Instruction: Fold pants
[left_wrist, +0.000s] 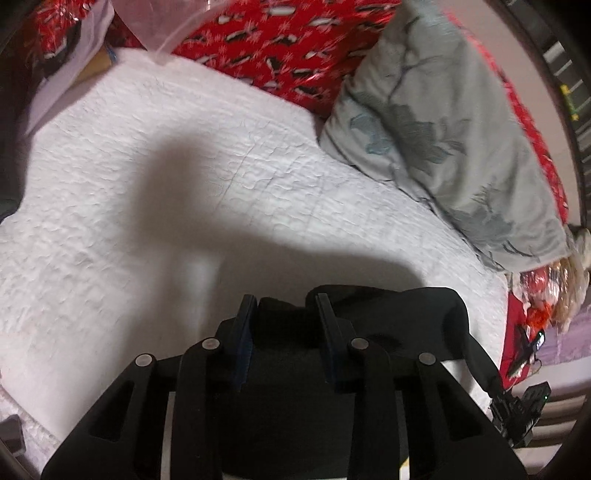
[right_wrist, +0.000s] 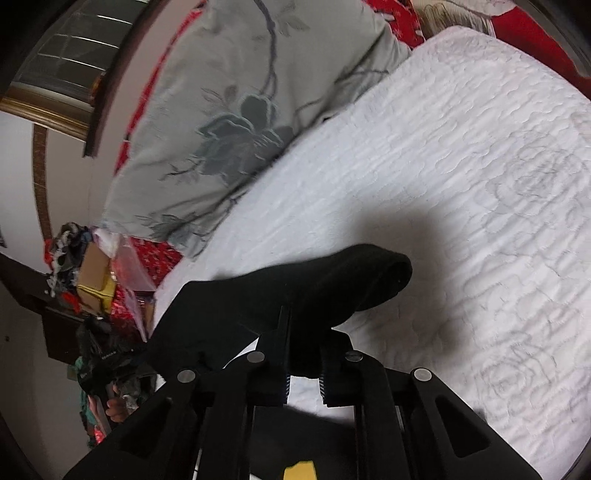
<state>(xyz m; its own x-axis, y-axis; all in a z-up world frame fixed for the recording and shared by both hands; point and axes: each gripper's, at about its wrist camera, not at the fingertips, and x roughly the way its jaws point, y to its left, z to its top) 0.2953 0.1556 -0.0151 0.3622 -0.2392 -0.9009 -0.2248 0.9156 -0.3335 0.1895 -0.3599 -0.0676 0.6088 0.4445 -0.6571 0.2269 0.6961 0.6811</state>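
Observation:
The black pants (left_wrist: 399, 317) hang lifted over the white quilted bed (left_wrist: 147, 184). My left gripper (left_wrist: 286, 301) has its two fingers apart with a thick fold of the black fabric between them, gripped. In the right wrist view the pants (right_wrist: 332, 280) drape in a rolled fold above the bed (right_wrist: 461, 166). My right gripper (right_wrist: 304, 332) holds another part of the same fabric between its fingers. The other gripper shows at the lower right of the left wrist view (left_wrist: 517, 410). How far the cloth runs below both grippers is hidden.
A grey floral pillow (left_wrist: 443, 129) lies along the bed's far side, also in the right wrist view (right_wrist: 229, 110). A red patterned blanket (left_wrist: 277, 40) lies behind it. Clutter and boxes (right_wrist: 92, 280) stand beside the bed. A clear plastic bag (left_wrist: 162, 26) hangs at top left.

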